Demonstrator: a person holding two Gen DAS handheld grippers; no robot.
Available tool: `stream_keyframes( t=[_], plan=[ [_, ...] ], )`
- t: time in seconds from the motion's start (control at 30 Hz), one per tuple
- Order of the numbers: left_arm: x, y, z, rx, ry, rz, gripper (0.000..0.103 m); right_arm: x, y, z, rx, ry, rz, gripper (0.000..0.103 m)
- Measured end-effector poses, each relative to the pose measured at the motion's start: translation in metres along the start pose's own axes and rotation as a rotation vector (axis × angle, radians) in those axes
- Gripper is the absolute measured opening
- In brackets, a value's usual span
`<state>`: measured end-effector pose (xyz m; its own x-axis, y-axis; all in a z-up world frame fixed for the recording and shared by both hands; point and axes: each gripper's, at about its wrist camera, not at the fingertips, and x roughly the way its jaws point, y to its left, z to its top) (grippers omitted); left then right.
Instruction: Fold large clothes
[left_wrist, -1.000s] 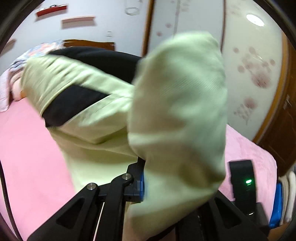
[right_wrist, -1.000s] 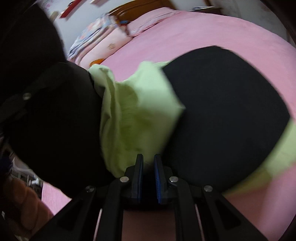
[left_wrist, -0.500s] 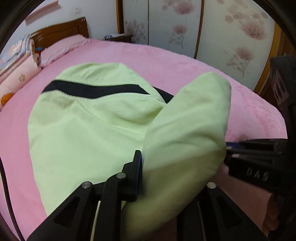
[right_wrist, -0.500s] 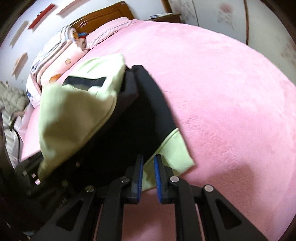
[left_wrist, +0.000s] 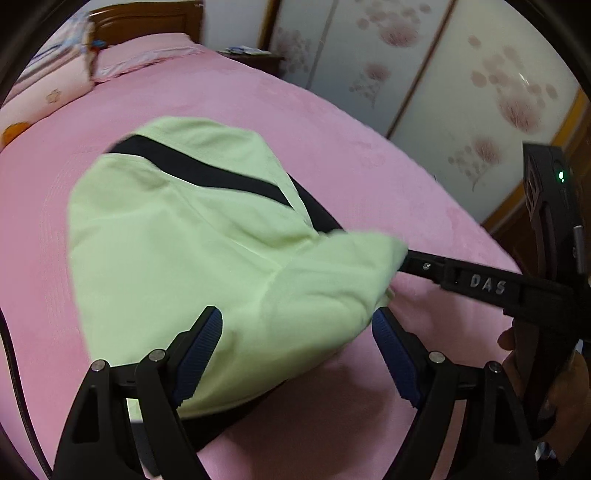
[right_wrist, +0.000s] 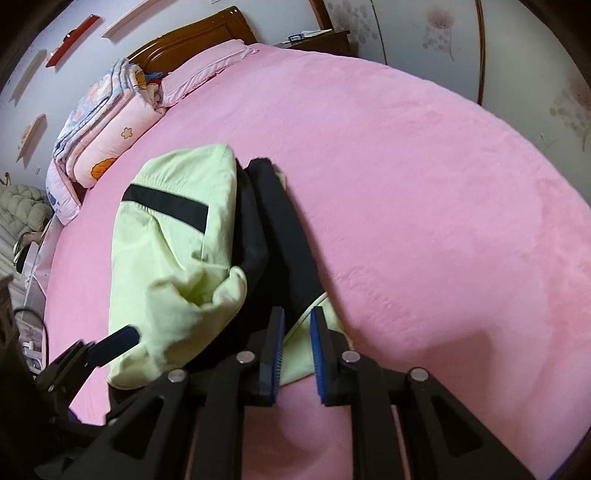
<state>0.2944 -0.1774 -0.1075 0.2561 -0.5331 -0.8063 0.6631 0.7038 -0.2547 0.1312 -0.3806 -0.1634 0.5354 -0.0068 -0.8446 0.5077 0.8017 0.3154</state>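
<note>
A light green garment (left_wrist: 177, 251) with black panels lies folded in a heap on the pink bed (left_wrist: 332, 122). My left gripper (left_wrist: 295, 332) hovers over its near edge. Its jaws are opening wide, and a loose green fold sags between them without being pressed. In the right wrist view the same garment (right_wrist: 162, 251) shows a black stripe and a black layer beside it. My right gripper (right_wrist: 297, 328) is at the garment's near corner. Its jaws are opening a little, with the green hem lying in the gap. The right gripper's fingers (left_wrist: 472, 282) reach in from the right.
Folded quilts (right_wrist: 107, 136) and a pink pillow (right_wrist: 199, 70) lie by the wooden headboard (right_wrist: 192, 40). Flowered wardrobe doors (left_wrist: 461, 81) stand along the bed's far side, with a nightstand (right_wrist: 317, 37) beside them. A person's hand (left_wrist: 561, 391) holds the right gripper's handle.
The garment has come down from the air onto the bed. My left jaws have gone from shut on the green fold to wide apart. My right jaws have parted slightly.
</note>
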Motion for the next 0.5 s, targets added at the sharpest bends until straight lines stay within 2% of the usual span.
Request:
stream_keyframes(
  t=[0.1,0.2,0.37,0.5],
  plan=[
    [-0.023,0.015,0.005,-0.073,-0.042,0.030,0.083,-0.021,-0.003,0.007,0.015,-0.037,0.032,0.040],
    [-0.040,0.043,0.011,-0.177,-0.063,0.088,0.083,-0.034,0.007,0.016,0.004,-0.050,0.080,0.046],
    [-0.043,0.096,-0.012,-0.356,-0.032,0.195,0.083,-0.023,0.025,0.017,-0.035,0.018,0.109,0.048],
    [-0.031,0.134,-0.036,-0.482,-0.001,0.237,0.083,-0.005,0.032,0.006,-0.040,0.090,0.112,0.048]
  ],
)
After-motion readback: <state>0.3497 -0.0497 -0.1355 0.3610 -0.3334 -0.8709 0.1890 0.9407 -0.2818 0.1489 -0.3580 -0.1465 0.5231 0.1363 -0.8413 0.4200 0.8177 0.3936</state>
